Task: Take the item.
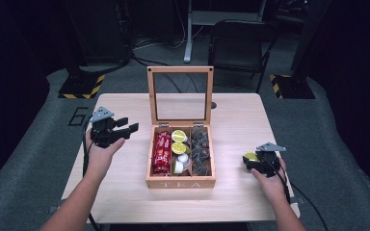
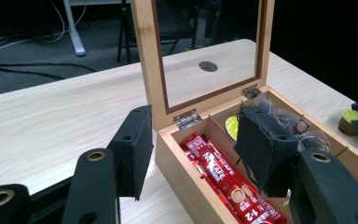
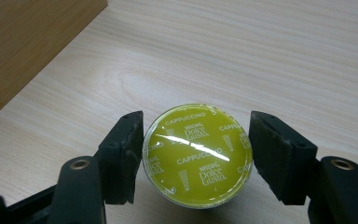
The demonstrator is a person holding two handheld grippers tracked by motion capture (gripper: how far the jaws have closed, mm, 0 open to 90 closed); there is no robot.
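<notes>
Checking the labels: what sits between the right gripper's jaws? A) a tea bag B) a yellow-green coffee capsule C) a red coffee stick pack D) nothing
B: the right gripper view shows a yellow-green coffee capsule on the table between the jaws of the right gripper, its lid printed Cappuccino.

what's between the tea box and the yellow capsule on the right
Only bare table: in the high view, light wood runs from the tea box to the capsule.
</notes>
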